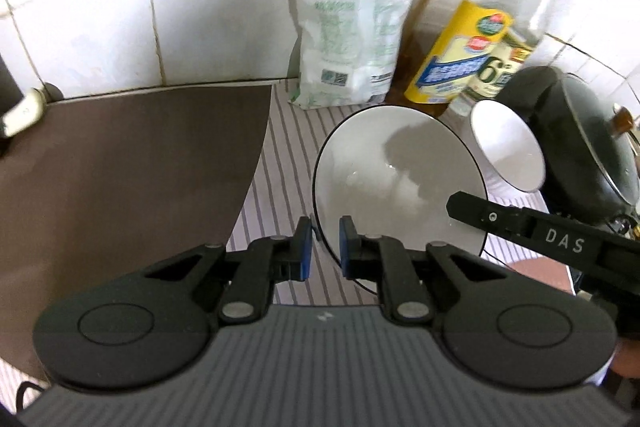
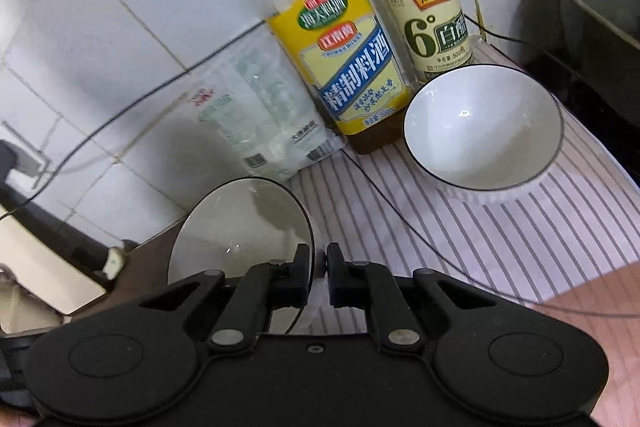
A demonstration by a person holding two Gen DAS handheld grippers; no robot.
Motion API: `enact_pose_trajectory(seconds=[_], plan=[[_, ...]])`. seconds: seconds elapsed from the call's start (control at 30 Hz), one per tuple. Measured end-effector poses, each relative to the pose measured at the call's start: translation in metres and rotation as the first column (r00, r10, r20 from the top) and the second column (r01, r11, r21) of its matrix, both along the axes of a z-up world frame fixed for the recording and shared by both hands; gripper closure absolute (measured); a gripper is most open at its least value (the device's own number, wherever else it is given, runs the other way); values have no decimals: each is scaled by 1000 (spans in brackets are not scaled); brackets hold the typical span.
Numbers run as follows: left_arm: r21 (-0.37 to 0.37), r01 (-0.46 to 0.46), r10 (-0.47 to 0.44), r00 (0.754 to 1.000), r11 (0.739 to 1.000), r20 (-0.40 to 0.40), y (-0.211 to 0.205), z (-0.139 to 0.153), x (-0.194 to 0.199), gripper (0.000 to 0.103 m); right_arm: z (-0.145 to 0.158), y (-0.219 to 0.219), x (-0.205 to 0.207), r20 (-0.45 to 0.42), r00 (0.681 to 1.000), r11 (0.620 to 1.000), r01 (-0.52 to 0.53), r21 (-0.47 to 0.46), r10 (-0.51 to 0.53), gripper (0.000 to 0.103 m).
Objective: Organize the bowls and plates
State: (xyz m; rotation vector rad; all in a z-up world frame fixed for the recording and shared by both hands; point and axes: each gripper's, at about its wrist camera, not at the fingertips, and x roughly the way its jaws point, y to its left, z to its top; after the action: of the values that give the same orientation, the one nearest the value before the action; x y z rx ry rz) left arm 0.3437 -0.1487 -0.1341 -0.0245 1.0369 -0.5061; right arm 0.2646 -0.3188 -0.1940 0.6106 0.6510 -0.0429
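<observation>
Bowl [image 1: 400, 183] gripped at its rim from two sides above the striped cloth [image 1: 280, 163].

The near rim is clamped between the blue pads of the left gripper [image 1: 325, 243]; the opposite edge is pinched by the closed jaws of the right gripper [image 2: 319, 267]. A second, smaller bowl [image 2: 484, 131] is seen resting on the cloth just beside the yellow-labelled bottle [image 2: 340, 55] and the vinegar bottle [image 2: 428, 23], near a dark pot [image 1: 580, 147].

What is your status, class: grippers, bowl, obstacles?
Left gripper straddles the large bowl rim, seemingly gripping. Right gripper shut on it, bowl tilted. Small bowl and cooking wine bottle close by.
</observation>
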Motion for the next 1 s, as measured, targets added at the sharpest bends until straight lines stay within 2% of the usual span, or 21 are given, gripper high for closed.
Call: enact_pose_trajectory(seconds=[0.2, 0.3, 0.43, 0.67, 0.77, 1.0], plan=[[-14, 28, -27, 998, 1000, 51, 10, 27, -33, 90, 13, -1, -40, 42, 999, 999, 6, 54, -8, 90], [11, 49, -50, 994, 999, 93, 11, 39, -51, 90, 21, 1, -56, 73, 997, 998, -2, 55, -2, 90], [34, 60, -63, 993, 998, 103, 12, 49, -71, 90, 30, 2, -77, 99, 995, 998, -7, 64, 1, 90], [43, 73, -76, 994, 996, 82, 12, 56, -106, 90, 37, -1, -113, 119, 993, 998, -12, 59, 5, 89], [28, 60, -61, 996, 998, 66, 12, 51, -114, 90, 27, -6, -124, 99, 995, 995, -11, 96, 1, 88], [45, 86, -87, 996, 995, 14, -1, 37, -125, 90, 10, -14, -141, 58, 998, 995, 15, 95, -20, 89]])
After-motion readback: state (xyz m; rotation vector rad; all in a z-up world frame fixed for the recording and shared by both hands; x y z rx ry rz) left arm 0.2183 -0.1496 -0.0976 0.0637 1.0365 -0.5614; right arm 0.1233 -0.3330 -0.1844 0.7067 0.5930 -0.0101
